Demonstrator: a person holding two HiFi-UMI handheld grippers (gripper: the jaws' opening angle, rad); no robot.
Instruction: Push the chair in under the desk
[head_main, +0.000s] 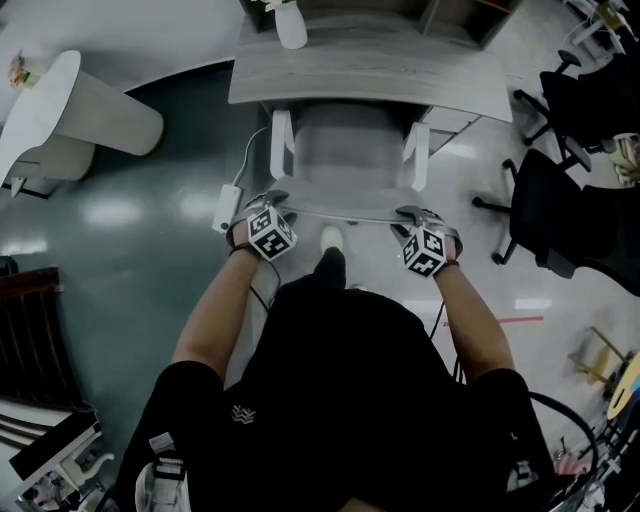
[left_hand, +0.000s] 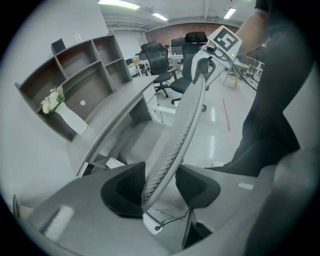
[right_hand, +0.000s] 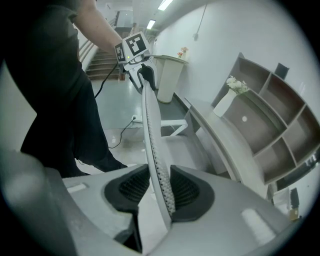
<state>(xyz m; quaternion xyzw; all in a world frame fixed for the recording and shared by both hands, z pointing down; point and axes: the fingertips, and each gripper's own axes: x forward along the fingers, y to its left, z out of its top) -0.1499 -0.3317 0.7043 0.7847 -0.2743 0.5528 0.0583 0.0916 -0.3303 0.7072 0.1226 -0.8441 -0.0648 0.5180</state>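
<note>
Glossy grey-green flooring (head_main: 130, 220) spreads through an open office where a person in a black shirt stands behind a pale grey chair (head_main: 345, 165), seen from above; the chair faces a grey wooden desk (head_main: 380, 75), the front of its seat meeting the desk's near edge, its two white armrests (head_main: 282, 145) just short of that edge and its backrest (head_main: 345, 217) well outside; the left gripper (head_main: 262, 203) is clamped on the left end of the backrest's top rim, the perforated edge pinched between its dark ribbed pads (left_hand: 125, 187); the right gripper (head_main: 418, 215) grasps the right end of the same rim in the same way, the edge running up between its pads (right_hand: 187, 190) toward the other gripper; a white spray bottle (head_main: 290, 25) stands on the desk's far side, and a white vase of pale flowers (left_hand: 55, 102) sits beside an open shelf unit (left_hand: 82, 75); black office chairs (head_main: 560, 210) stand off to the right, well apart from the desk; a white power strip (head_main: 226, 208) lies on the floor just left of the chair.
</note>
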